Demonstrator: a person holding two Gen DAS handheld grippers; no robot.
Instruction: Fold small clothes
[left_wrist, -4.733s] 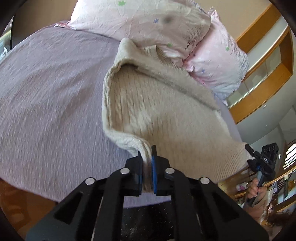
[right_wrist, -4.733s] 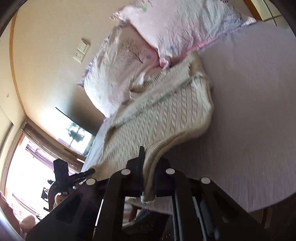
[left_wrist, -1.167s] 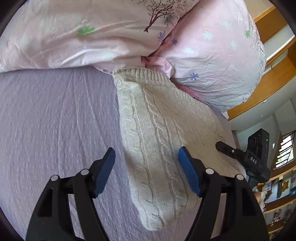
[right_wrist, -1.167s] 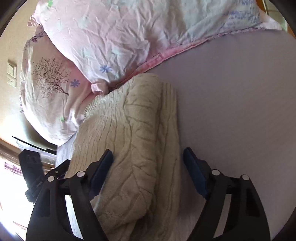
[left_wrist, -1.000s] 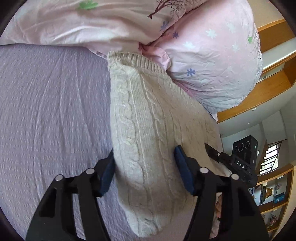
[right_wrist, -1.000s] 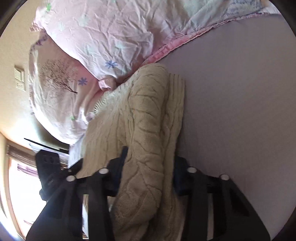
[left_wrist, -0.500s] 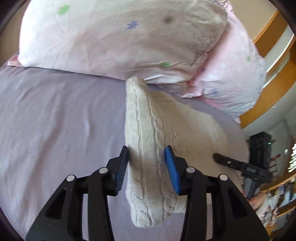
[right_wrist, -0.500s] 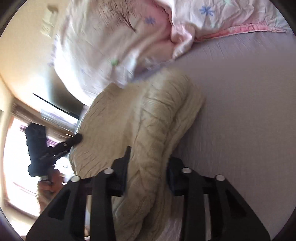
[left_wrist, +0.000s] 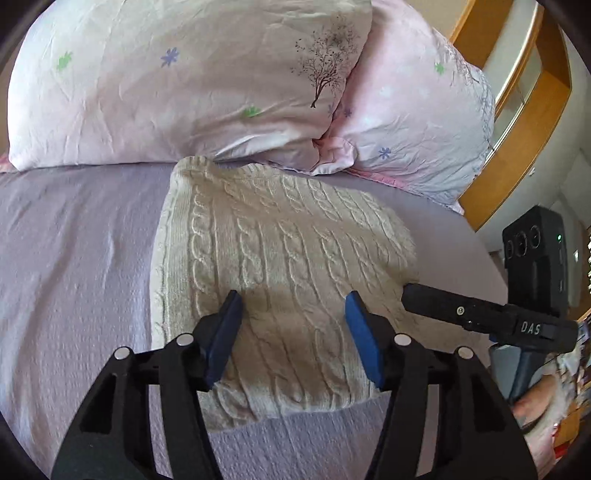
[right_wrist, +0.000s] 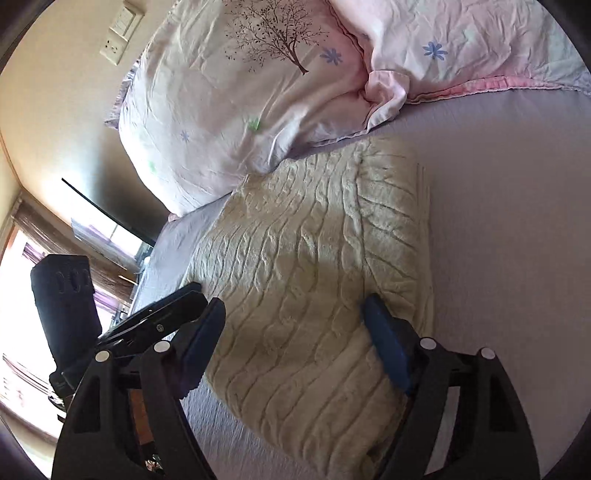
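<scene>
Both tools (left_wrist: 291, 328) (right_wrist: 295, 332) released; folded sweater (left_wrist: 280, 266) flat on bed (left_wrist: 74, 258).

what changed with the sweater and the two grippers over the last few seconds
Both grippers let go: the left gripper and right gripper, each shut on the cream sweater earlier, now stand open over it. The sweater went from spread out to a folded block lying flat. The pillows and purple sheet stayed put.

We can read just one word, the white letters "DAS", and they are on the black body of the right gripper (left_wrist: 436, 301) that we see from the left wrist camera.
</scene>
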